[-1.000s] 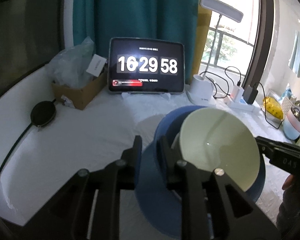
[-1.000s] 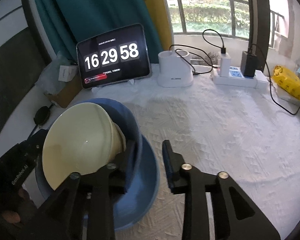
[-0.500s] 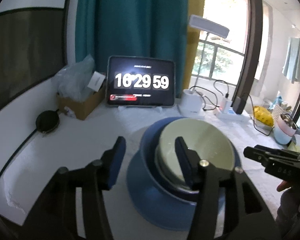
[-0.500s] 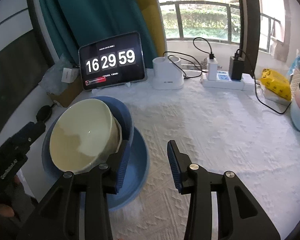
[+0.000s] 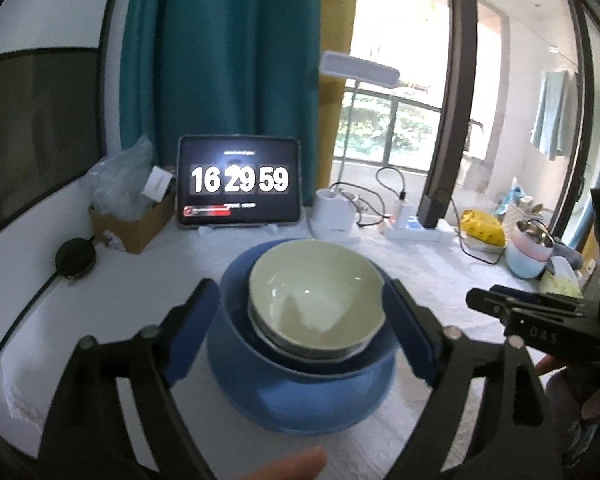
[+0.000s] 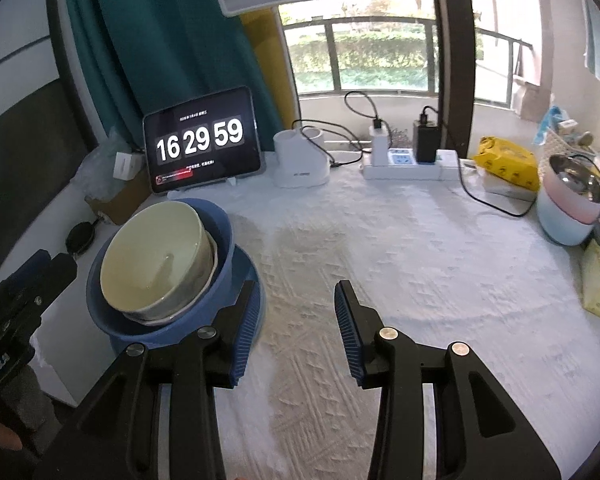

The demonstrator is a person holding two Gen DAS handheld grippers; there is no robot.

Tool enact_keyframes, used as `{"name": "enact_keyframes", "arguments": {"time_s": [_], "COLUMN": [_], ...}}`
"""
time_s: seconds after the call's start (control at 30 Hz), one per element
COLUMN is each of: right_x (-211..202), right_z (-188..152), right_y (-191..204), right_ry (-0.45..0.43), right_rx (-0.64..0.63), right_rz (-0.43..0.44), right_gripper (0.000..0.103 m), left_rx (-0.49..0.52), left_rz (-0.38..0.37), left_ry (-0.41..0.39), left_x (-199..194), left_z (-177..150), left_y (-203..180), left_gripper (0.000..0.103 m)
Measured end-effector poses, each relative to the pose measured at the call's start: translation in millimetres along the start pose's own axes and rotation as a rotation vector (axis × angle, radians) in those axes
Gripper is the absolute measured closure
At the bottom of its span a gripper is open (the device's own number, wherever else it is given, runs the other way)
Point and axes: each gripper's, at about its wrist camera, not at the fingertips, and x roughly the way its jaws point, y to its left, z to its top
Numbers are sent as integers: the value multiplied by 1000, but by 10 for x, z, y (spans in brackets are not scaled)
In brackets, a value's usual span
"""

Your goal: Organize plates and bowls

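Observation:
A pale green bowl (image 5: 314, 294) sits nested in a blue bowl (image 5: 300, 360), which stands on a blue plate (image 5: 300, 408) on the white tablecloth. The stack also shows at the left of the right wrist view: green bowl (image 6: 156, 256), blue bowl (image 6: 216, 276), blue plate (image 6: 256, 280). My left gripper (image 5: 300, 332) is open wide, its fingers on either side of the stack, apart from it. My right gripper (image 6: 296, 320) is open and empty, just right of the stack above the cloth. It shows in the left wrist view (image 5: 496, 302) at the right.
A tablet clock (image 6: 202, 148), a white lamp base (image 6: 300, 160), a power strip (image 6: 408, 162) with cables and a yellow packet (image 6: 508, 162) line the back. A cardboard box (image 5: 128, 224) and black disc (image 5: 76, 258) are at left. Pastel bowls (image 6: 568, 204) stand at right.
The green bowl went from tilted to level inside the blue bowl. Both grippers opened and drew back and up from the stack.

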Motion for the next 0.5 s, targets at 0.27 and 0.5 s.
{"name": "enact_keyframes", "arguments": {"time_s": [0.27, 0.5], "right_x": [-335, -611], "right_z": [-132, -274], "right_y": [-79, -148], "right_ry": [-51, -90], "right_rx": [22, 38], "right_rz": [-44, -100], "right_gripper": [62, 62], "left_rx": [31, 52], "left_rz": [-44, -76], "left_ry": [-27, -42], "left_x": [-247, -427], "left_z": [-7, -40], "left_y": [-158, -285], "left_gripper": [15, 15]}}
